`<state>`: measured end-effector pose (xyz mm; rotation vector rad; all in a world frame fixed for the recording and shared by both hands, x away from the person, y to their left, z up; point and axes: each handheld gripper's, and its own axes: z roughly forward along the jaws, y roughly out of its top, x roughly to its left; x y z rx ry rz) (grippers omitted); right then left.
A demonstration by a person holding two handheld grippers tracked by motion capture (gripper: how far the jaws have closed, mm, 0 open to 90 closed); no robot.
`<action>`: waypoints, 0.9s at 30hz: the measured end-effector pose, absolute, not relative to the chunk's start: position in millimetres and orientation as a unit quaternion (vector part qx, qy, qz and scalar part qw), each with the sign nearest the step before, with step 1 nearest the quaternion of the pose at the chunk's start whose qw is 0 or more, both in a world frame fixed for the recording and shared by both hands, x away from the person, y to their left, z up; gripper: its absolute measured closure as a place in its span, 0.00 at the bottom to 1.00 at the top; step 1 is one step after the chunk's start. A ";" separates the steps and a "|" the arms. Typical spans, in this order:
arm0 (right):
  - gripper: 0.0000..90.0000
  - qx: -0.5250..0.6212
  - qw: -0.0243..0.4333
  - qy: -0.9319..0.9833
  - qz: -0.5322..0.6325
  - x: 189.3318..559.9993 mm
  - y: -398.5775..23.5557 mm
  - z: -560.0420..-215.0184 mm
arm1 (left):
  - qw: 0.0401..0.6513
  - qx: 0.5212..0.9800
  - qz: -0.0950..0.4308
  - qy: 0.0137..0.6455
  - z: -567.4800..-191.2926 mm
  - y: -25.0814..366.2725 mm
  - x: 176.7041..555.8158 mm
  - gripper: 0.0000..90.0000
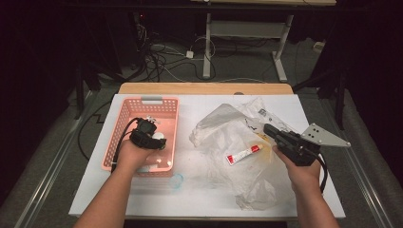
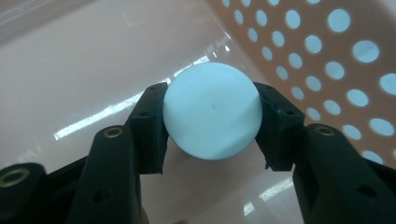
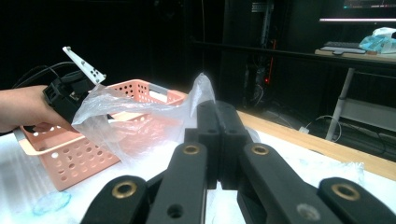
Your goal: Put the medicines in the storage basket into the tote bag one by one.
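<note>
My left gripper [image 2: 212,135] is down inside a pink perforated basket [image 1: 124,124], shut on a round white object [image 2: 212,110] whose flat face looks at the camera. In the high view that white object [image 1: 158,136] shows beside the left gripper [image 1: 151,130]. My right gripper [image 1: 268,128] is over the right half of the table, its jaws closed on a fold of a crumpled clear plastic bag [image 1: 228,128]. The bag [image 3: 140,116] rises to a peak at the right gripper's [image 3: 218,135] tips. A small white tube with red ends [image 1: 244,154] lies within the bag's area.
The basket [image 3: 79,149] stands on the white table [image 1: 199,199] at the left. A small clear bluish piece [image 1: 177,181] lies on the table just in front of the basket. Beyond the table's wooden far edge are cables and a desk frame on the floor.
</note>
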<state>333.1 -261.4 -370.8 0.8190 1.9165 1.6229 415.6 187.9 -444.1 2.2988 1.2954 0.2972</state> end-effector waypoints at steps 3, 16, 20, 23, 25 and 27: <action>1.00 0.300 0.247 0.703 0.596 333.4 -262.1 -370.4 | 0.255 0.835 0.115 0.474 -440.0 189.8 414.1 0.55; 1.00 0.296 0.249 0.703 0.597 332.3 -260.6 -368.8 | 0.322 0.802 0.135 0.484 -425.3 203.3 407.6 0.55; 1.00 0.297 0.247 0.704 0.596 332.8 -260.9 -369.6 | 0.342 0.793 0.143 0.483 -419.4 206.5 403.3 0.55; 1.00 0.296 0.249 0.704 0.595 333.1 -260.8 -370.0 | 0.354 0.791 0.149 0.477 -415.6 207.2 398.6 0.55; 1.00 0.295 0.248 0.706 0.595 333.0 -260.4 -370.0 | 0.364 0.787 0.156 0.473 -414.3 206.9 394.6 0.54; 1.00 0.293 0.248 0.706 0.596 332.8 -258.6 -369.8 | 0.370 0.785 0.156 0.471 -413.1 205.9 391.3 0.54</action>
